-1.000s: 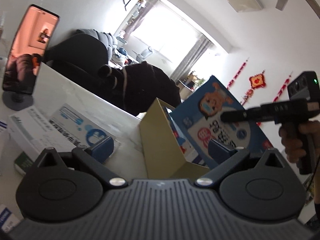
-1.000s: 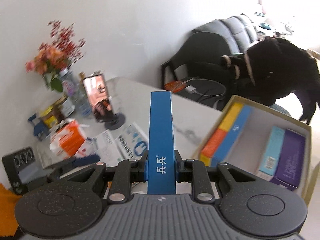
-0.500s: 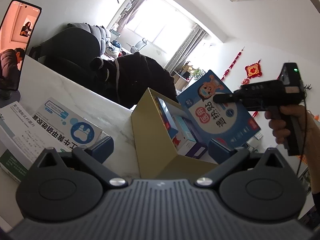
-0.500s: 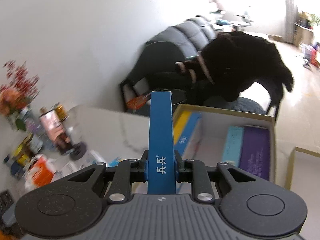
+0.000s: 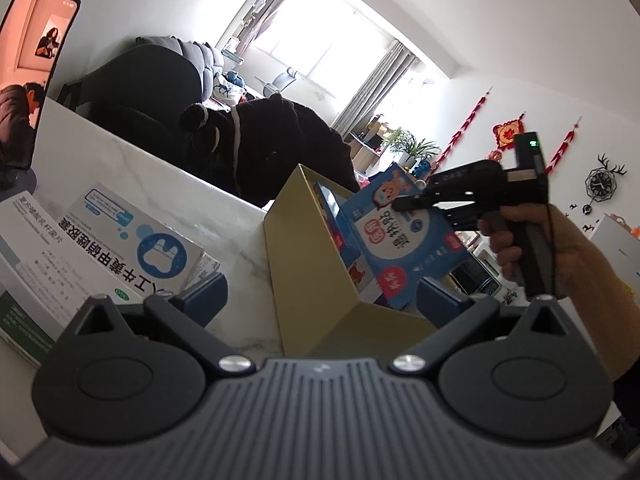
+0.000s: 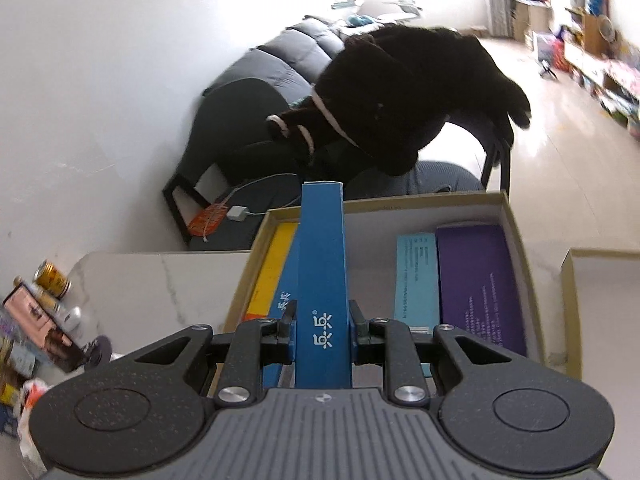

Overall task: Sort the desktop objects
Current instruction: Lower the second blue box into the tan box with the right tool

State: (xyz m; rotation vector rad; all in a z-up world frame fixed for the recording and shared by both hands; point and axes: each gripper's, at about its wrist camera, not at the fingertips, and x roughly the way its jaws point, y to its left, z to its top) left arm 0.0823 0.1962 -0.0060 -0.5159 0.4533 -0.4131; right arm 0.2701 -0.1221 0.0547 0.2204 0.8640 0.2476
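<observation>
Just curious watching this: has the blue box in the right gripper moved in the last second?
Yes. The blue box came down over the cardboard box.

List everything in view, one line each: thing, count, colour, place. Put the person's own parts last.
cardboard box: 1, tan, table edge
blue carton: 1, blue, held over the cardboard box
purple carton: 1, purple, inside it, right
light-blue carton: 1, inside, beside purple
yellow carton: 1, inside, left
white medicine cartons: 2 at least, table left
phone: 1, on stand, left
right tongs: shut on blue carton
left tongs: open, empty
hand: 1, holding right tongs
</observation>
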